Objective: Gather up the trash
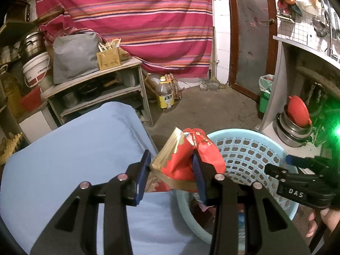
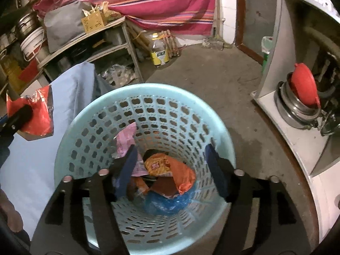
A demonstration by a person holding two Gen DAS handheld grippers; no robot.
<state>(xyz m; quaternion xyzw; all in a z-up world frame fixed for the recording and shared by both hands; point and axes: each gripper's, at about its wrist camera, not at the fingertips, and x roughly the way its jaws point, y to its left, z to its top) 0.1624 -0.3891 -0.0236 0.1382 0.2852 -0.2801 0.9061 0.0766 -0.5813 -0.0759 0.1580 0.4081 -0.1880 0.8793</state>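
My left gripper (image 1: 171,175) is shut on a crumpled red and gold snack wrapper (image 1: 180,161), held over the edge of the blue-covered surface (image 1: 70,148), just left of the light blue perforated basket (image 1: 250,148). That wrapper (image 2: 37,114) also shows at the left of the right wrist view. My right gripper (image 2: 170,165) hangs open above the basket's (image 2: 89,114) mouth with nothing between its fingers. Inside the basket lie an orange wrapper (image 2: 170,167), a pink wrapper (image 2: 125,140) and a blue plastic piece (image 2: 167,204). The right gripper (image 1: 276,170) also shows at the right of the left wrist view.
A wooden shelf unit (image 1: 95,89) with pots and a white bucket stands at the left. An oil bottle (image 1: 164,94) sits on the concrete floor. A green bin (image 1: 265,93) and a white counter (image 2: 293,127) with a steel pot and red lid (image 2: 303,87) are at the right.
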